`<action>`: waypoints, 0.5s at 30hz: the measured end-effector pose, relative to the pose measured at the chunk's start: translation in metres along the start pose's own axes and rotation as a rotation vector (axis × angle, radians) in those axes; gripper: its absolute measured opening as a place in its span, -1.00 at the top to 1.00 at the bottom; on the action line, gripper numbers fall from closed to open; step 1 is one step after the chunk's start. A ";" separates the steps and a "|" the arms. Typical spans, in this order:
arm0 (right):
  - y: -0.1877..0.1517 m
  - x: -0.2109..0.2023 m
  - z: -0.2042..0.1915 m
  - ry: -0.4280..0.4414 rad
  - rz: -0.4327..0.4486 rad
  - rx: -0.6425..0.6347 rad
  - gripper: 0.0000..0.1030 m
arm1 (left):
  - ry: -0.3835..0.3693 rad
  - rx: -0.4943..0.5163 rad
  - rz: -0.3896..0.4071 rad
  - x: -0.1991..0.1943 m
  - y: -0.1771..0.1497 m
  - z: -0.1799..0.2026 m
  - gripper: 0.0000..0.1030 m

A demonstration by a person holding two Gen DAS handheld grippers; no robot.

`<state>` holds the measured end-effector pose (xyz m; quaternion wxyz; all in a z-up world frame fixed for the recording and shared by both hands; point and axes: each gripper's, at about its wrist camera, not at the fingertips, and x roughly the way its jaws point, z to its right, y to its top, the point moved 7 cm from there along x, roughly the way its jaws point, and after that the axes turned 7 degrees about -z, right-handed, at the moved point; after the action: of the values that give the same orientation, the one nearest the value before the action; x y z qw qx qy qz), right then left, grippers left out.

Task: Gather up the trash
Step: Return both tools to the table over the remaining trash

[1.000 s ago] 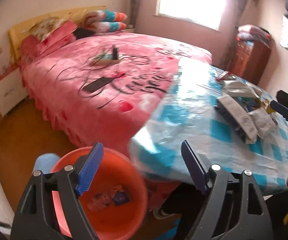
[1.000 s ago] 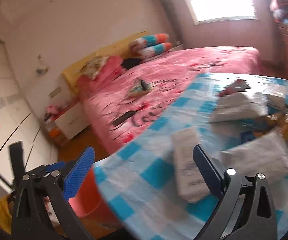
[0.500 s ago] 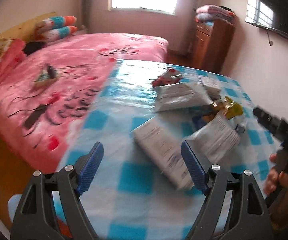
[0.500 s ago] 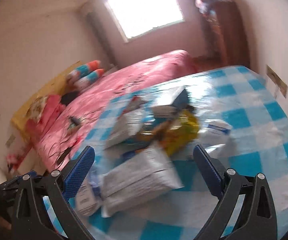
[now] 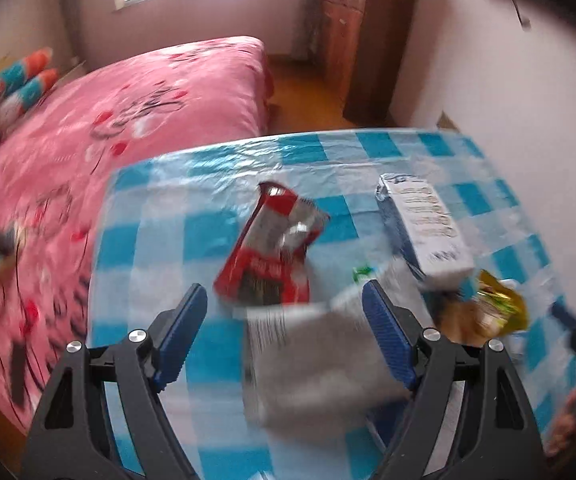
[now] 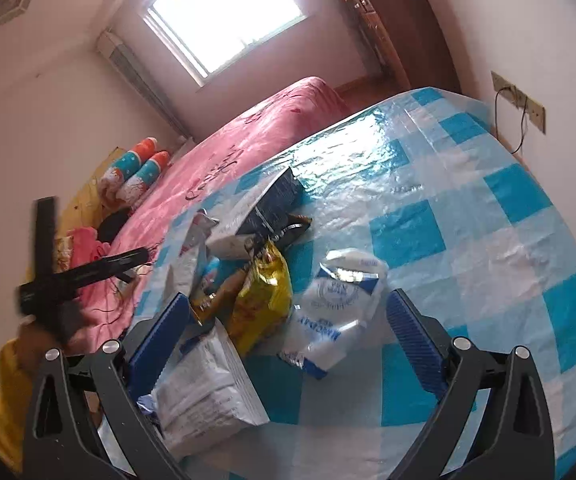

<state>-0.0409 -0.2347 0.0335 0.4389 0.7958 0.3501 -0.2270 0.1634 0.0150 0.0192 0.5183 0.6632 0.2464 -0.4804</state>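
Trash lies piled on a table with a blue-and-white checked cloth [image 5: 208, 208]. My left gripper [image 5: 284, 334] hangs open over a grey-white packet [image 5: 315, 356], which sits between the blue pads without touching them. Beyond it are a red snack wrapper [image 5: 272, 252], a white-and-blue carton [image 5: 423, 224] and a yellow wrapper [image 5: 495, 304]. My right gripper [image 6: 288, 336] is open above a white-and-blue plastic bag [image 6: 335, 304]. The yellow wrapper [image 6: 264, 292] and the grey-white packet [image 6: 204, 384] lie to its left, the carton [image 6: 260, 208] farther back.
A pink bed [image 5: 88, 128] runs along the table's left side. A wooden cabinet [image 5: 351, 40] stands by the far wall, and a wall socket with a cable [image 6: 523, 104] is past the table's right edge. The checked cloth [image 6: 467, 240] right of the pile is bare.
The left view has swung from the orange bucket on the floor to over the trash pile. The right view has swept across the table to the plastic bag. Both grippers stay open.
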 end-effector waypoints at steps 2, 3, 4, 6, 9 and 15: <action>0.010 0.002 -0.003 -0.012 -0.017 -0.017 -0.89 | 0.009 0.048 -0.028 0.017 0.010 0.004 -0.56; 0.017 0.005 -0.004 -0.005 -0.029 -0.017 -0.89 | 0.013 0.073 -0.045 0.026 0.013 0.005 -0.56; 0.024 0.011 -0.005 0.010 -0.051 -0.014 -0.89 | 0.019 0.092 -0.054 0.031 0.015 0.006 -0.56; 0.036 0.025 -0.005 0.047 -0.092 0.007 -0.89 | 0.033 0.126 -0.069 0.044 0.022 0.006 -0.56; 0.053 0.053 -0.006 0.129 -0.177 0.059 -0.89 | 0.023 0.122 -0.071 0.057 0.032 -0.001 -0.56; 0.082 0.101 -0.010 0.195 -0.275 0.093 -0.89 | 0.003 0.124 -0.086 0.075 0.038 -0.006 -0.56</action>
<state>0.0870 -0.2200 0.0155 0.3304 0.7780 0.4859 -0.2224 0.2282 -0.0048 -0.0305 0.4546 0.6837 0.2451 -0.5155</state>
